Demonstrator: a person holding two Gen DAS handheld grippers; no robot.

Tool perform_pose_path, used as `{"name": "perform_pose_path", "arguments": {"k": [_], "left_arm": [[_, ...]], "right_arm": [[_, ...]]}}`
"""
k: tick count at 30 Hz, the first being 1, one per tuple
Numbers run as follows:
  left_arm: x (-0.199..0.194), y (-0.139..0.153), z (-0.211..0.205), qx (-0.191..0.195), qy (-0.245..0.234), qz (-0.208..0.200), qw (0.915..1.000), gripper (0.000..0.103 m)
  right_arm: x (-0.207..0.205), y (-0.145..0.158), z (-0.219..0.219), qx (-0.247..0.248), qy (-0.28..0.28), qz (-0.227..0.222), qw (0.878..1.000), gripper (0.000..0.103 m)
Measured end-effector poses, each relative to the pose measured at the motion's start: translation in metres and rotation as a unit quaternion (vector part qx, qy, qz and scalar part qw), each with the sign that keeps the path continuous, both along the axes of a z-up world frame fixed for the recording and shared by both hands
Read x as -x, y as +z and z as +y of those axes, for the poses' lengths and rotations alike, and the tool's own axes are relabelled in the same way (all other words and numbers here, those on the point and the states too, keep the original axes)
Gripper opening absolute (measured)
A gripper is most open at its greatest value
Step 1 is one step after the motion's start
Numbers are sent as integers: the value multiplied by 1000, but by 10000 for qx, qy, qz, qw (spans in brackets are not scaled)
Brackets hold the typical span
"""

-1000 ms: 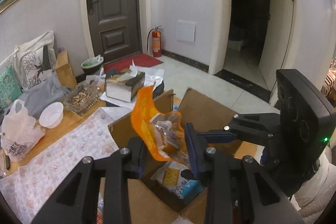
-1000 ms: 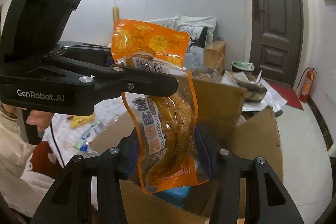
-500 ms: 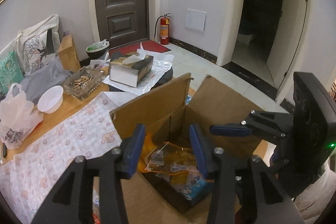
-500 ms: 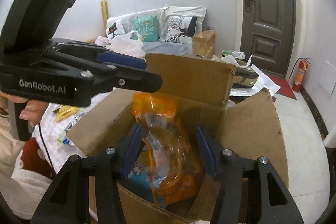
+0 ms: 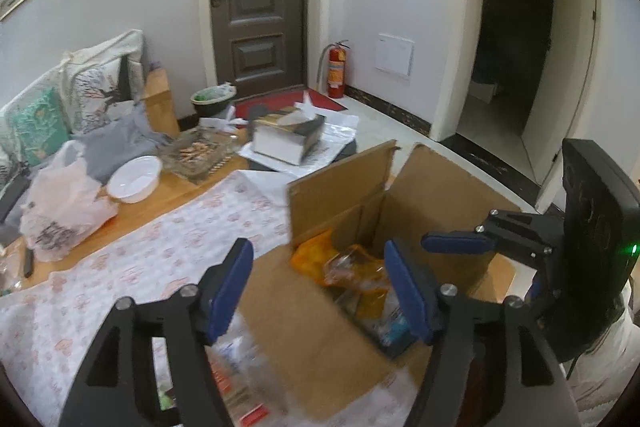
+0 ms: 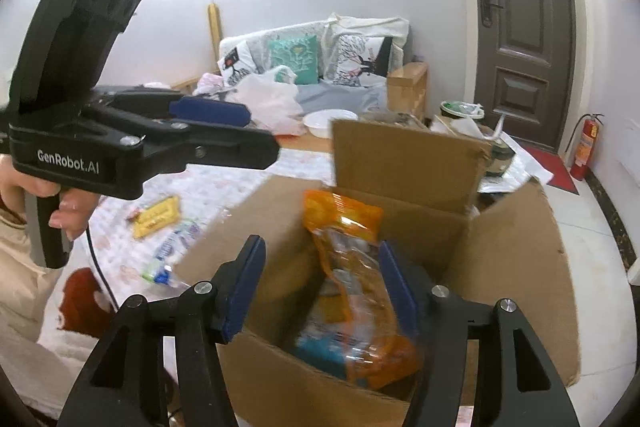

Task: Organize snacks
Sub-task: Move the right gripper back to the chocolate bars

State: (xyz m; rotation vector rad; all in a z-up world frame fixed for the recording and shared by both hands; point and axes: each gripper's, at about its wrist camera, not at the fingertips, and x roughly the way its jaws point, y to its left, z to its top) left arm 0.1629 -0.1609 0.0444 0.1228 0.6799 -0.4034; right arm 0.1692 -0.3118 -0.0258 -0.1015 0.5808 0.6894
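Jaws of left gripper and right gripper spread, empty; glossy orange snack pouch lies crumpled inside corrugated cardboard box.

left gripper: black, blue pads, silver screws, white "GenRobot.AI"; right gripper: same | bare-skinned hand

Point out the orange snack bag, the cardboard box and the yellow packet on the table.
orange snack bag (image 6: pixel 352 291): right wrist view, clear middle of the bag.
cardboard box (image 6: pixel 516 267): right wrist view, inside of the right flap.
yellow packet (image 6: pixel 157 217): right wrist view, middle of its face.
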Motion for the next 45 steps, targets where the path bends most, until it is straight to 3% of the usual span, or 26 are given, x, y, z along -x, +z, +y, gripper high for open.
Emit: {"name": "perform_pose_path", "arguments": {"k": [6, 12, 17, 23, 26, 27, 31, 36, 45], "left_arm": [[43, 5, 61, 82, 437, -152, 9989, 72], [88, -8, 130, 203, 844, -200, 9960, 76], [113, -34, 184, 470, 1141, -48, 9923, 76], [127, -94, 237, 942, 1397, 381, 9850, 76], [126, -122, 252, 1272, 1435, 610, 9795, 76], [125, -130, 255, 1377, 1465, 680, 9772, 76], [112, -153, 258, 1688, 1461, 919, 9704, 75], [94, -177, 247, 1862, 1243, 1237, 9667, 57], [81, -189, 232, 1904, 1068, 1411, 9656, 55]], "right_arm": [[25, 12, 43, -146, 304, -21, 9994, 55], [55, 12, 108, -199, 634, 103, 9977, 55], [69, -6, 167, -104, 920, 386, 9950, 55], [71, -41, 212, -86, 750, 713, 9946, 55], [69, -62, 229, 146, 774, 784, 9938, 51], [69, -69, 233, 210, 757, 819, 9935, 44], [62, -94, 233, 385, 168, 916, 9949, 30], [59, -111, 223, 392, -94, 1148, 9926, 21], [59, -123, 231, 714, -312, 966, 9923, 23]]}}
